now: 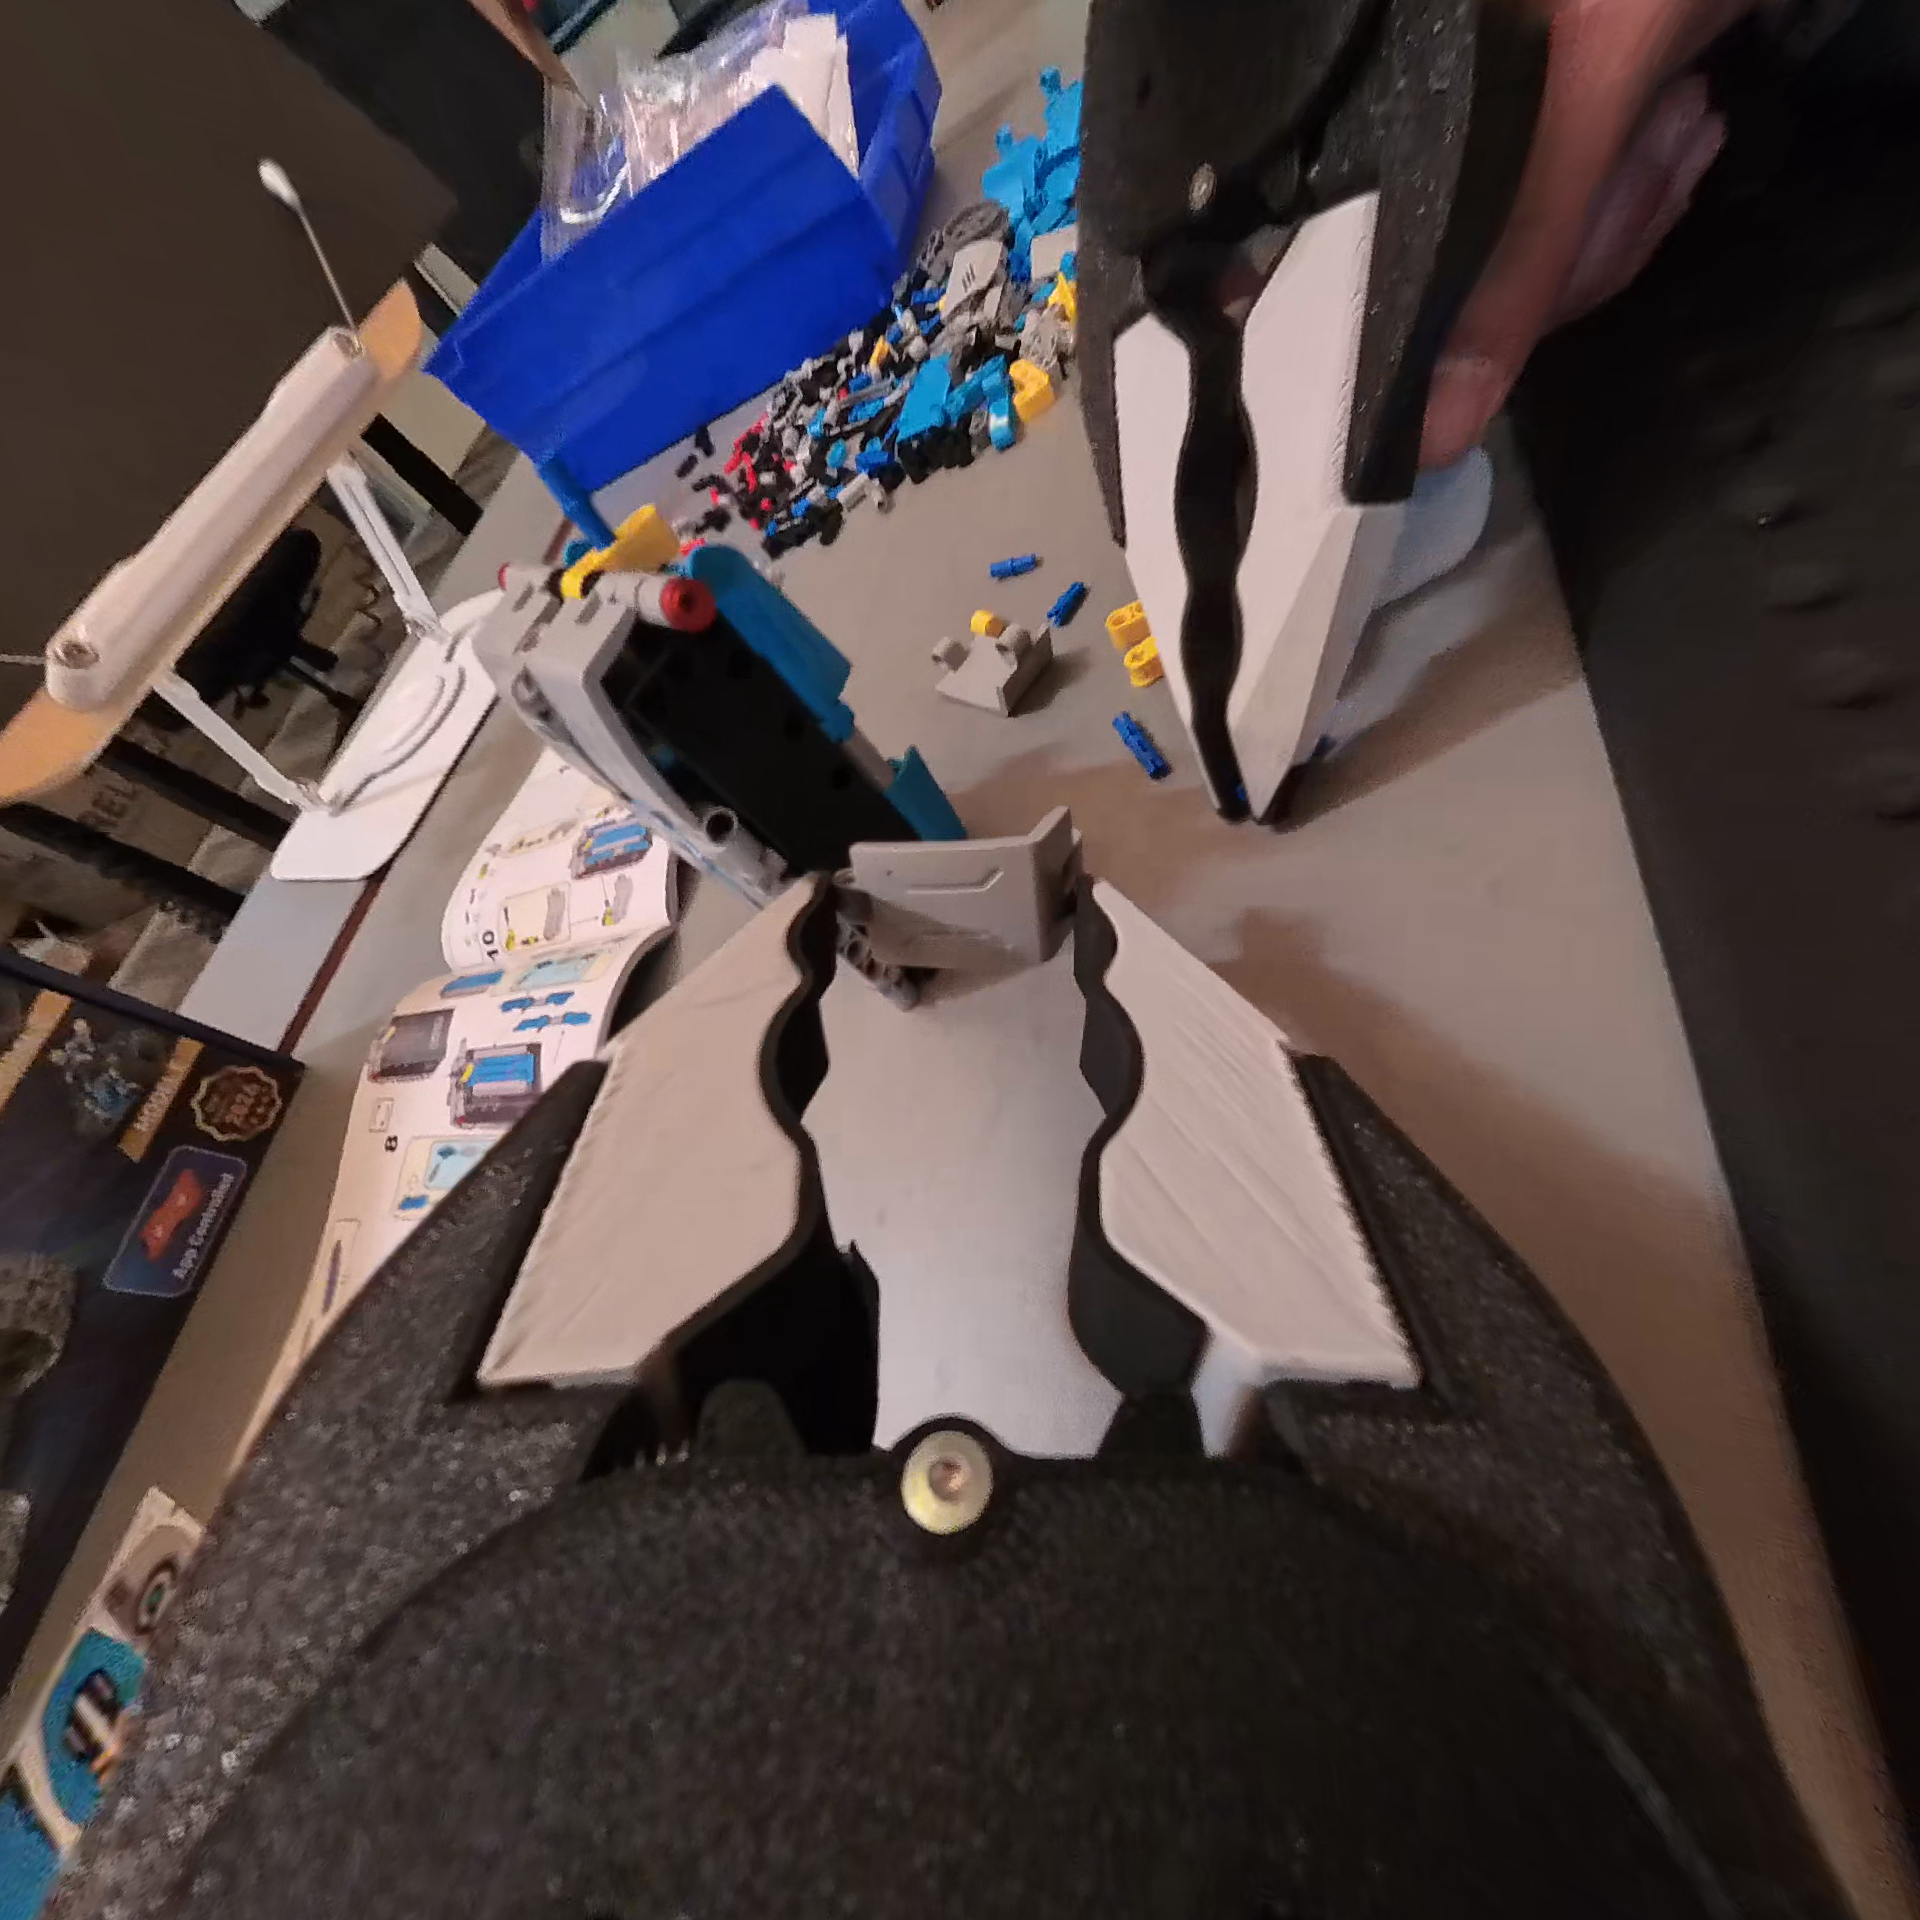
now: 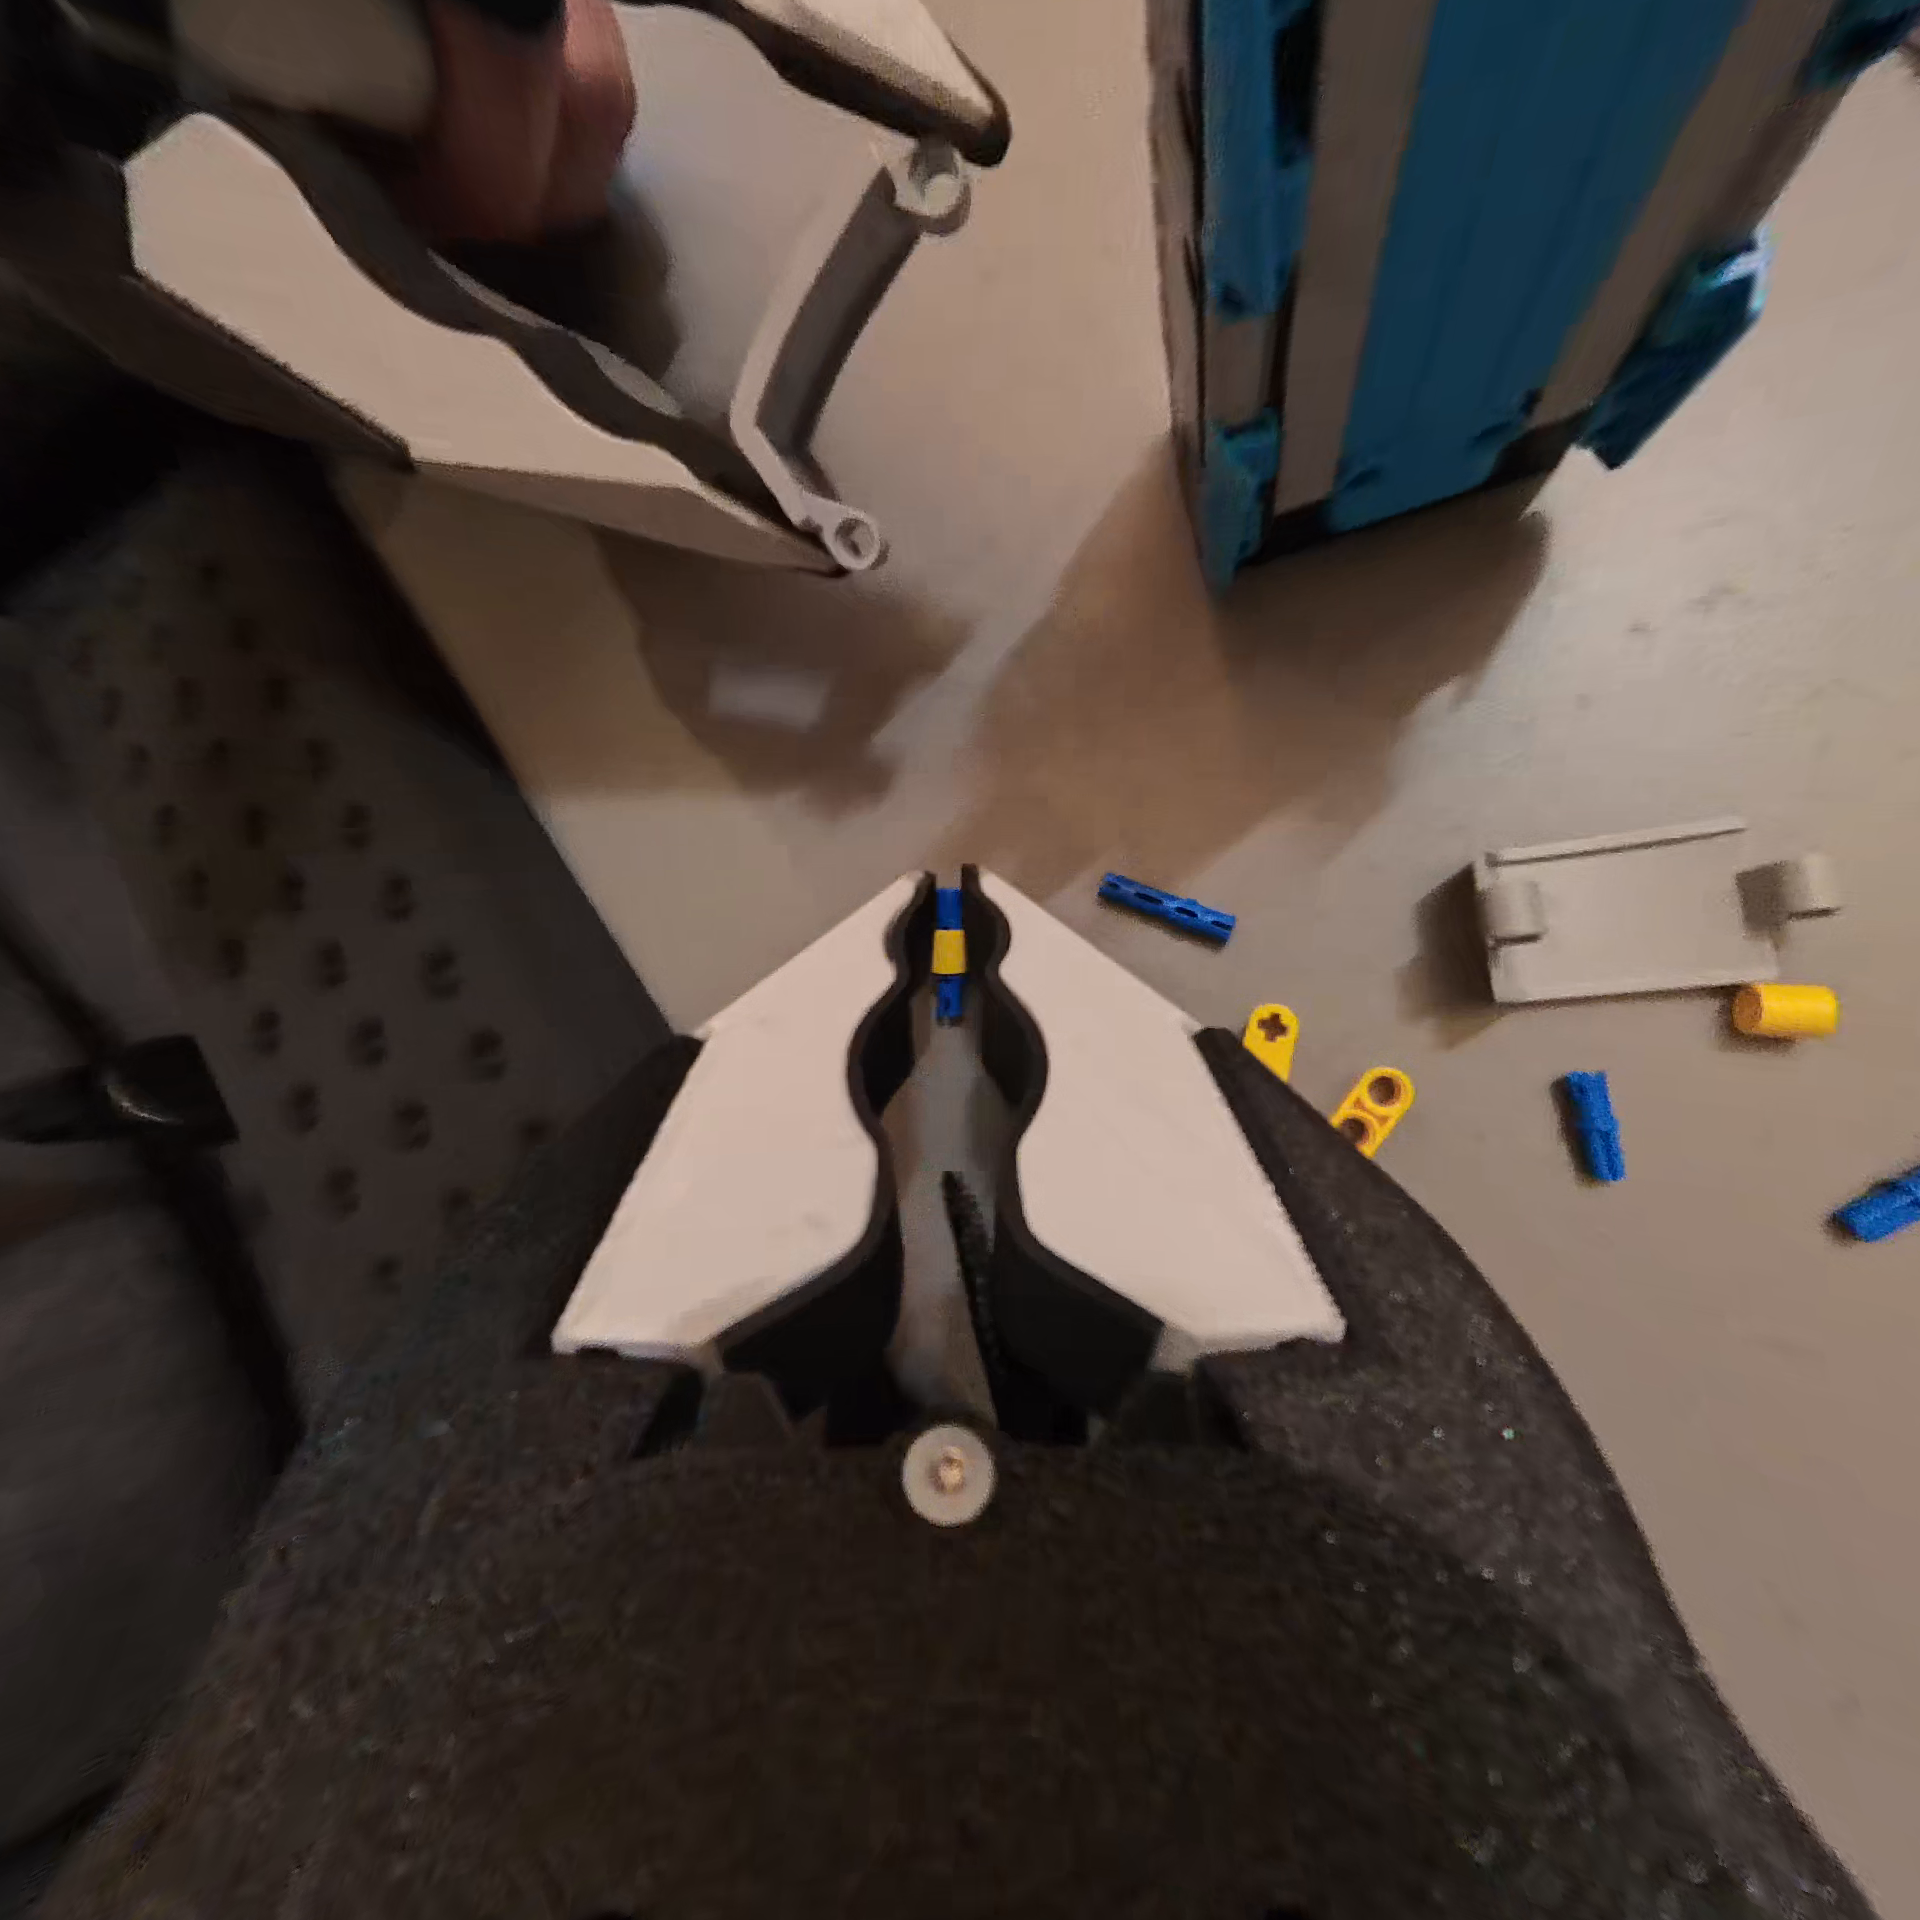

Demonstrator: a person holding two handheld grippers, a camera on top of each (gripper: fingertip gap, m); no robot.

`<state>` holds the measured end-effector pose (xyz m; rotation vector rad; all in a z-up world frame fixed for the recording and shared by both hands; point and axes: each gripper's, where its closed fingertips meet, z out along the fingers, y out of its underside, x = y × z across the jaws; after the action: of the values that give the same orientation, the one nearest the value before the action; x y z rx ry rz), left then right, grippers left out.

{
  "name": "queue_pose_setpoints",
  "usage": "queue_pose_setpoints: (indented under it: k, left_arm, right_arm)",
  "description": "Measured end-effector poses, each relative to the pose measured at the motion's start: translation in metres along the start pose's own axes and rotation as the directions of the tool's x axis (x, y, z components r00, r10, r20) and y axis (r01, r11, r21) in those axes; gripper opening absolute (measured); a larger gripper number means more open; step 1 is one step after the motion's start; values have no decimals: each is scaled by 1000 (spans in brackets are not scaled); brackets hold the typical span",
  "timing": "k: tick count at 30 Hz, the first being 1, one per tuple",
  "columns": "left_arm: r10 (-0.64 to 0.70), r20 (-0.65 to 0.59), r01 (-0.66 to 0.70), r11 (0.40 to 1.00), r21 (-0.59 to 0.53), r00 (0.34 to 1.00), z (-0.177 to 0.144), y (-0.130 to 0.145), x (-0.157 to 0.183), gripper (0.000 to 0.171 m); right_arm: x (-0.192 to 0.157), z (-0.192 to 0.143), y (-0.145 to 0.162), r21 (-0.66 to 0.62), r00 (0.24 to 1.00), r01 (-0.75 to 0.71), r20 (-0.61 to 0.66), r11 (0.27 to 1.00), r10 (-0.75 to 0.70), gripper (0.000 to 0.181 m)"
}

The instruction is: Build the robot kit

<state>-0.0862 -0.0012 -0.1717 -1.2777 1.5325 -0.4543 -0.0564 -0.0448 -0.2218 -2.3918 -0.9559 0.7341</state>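
Note:
My left gripper (image 1: 956, 902) is shut on a grey curved panel piece (image 1: 961, 904) and holds it above the beige table (image 1: 1403, 1039), just in front of a partly built grey, black and blue brick model (image 1: 727, 717). It also shows at the upper left of the right wrist view (image 2: 906, 343), with the panel (image 2: 821, 343) spanning its tips. My right gripper (image 2: 948, 883) is shut on a small blue pin with a yellow bush (image 2: 948, 951) on it. In the left wrist view it (image 1: 1247, 810) points down at the table, to the right of the model (image 2: 1455, 260).
Loose blue pins (image 2: 1169, 907), yellow connectors (image 2: 1371, 1107), a yellow bush (image 2: 1782, 1010) and a second grey panel (image 2: 1621, 914) lie near my right gripper. A pile of parts (image 1: 904, 405), a blue bin (image 1: 707, 260), an open booklet (image 1: 520, 997) and a dark box (image 1: 125, 1195) lie farther off.

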Motion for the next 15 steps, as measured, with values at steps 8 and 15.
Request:
queue_pose_setpoints:
  k: [8, 15]
  left_arm:
    - [77, 68, -77, 997, -1, 995, -1, -11, 5, 46]
    - [217, 132, -216, 976, -23, 967, -1, -20, 16, 45]
  right_arm:
    - [-26, -26, -52, 269, 984, -108, 168, 957, 63, 33]
    - [-34, -17, -69, 338, 965, -215, 218, 916, 146, 9]
